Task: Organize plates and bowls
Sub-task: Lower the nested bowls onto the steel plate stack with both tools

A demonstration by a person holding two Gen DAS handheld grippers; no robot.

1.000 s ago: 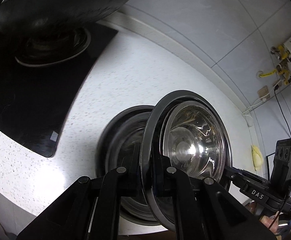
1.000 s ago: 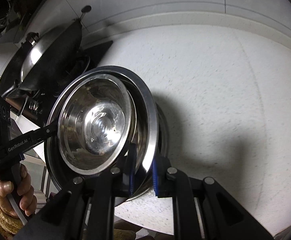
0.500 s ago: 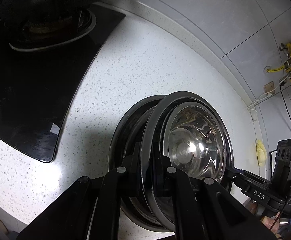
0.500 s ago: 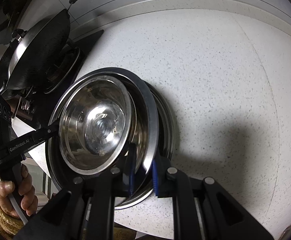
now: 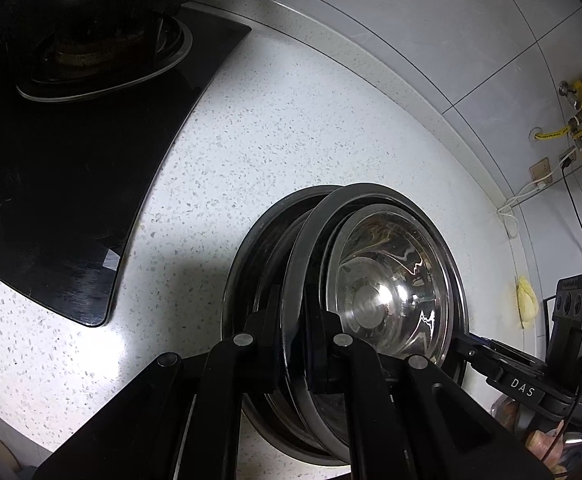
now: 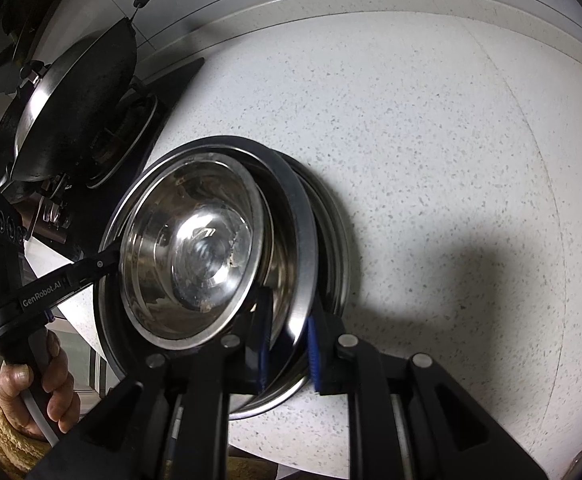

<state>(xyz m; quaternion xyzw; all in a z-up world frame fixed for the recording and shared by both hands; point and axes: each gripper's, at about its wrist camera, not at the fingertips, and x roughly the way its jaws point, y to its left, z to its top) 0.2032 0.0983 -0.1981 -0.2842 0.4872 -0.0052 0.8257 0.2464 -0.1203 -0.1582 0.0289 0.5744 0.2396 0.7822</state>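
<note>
Here the left gripper [image 5: 303, 344] is clamping the near rim of a wide steel plate [image 5: 311, 248], one finger on each face of the metal, and the right gripper [image 6: 287, 356] is pinching the opposite edge of that same plate [image 6: 303, 232] between its blue pads [image 6: 313, 354], so both are gripping it narrowly from facing sides. A smaller steel bowl [image 6: 191, 256] is sitting inside the plate, its shiny bottom [image 5: 387, 280] catching the light. The plate is tilting just over another dark-rimmed dish [image 5: 247, 272] that is lying on the speckled white counter [image 5: 283, 120]; whether the two rims are touching I cannot tell. That lower dish [image 6: 337, 240] is showing as a crescent on the right in the right wrist view. To the far left, a black cooktop [image 5: 71, 184] is sitting flush in the counter [image 6: 431, 140], with a dark wok [image 6: 79, 100] resting on its burner. A bare hand [image 6: 39, 388] is gripping the left tool's handle at the near left, and grey wall tiles [image 5: 431, 20] are running along the far side.
</note>
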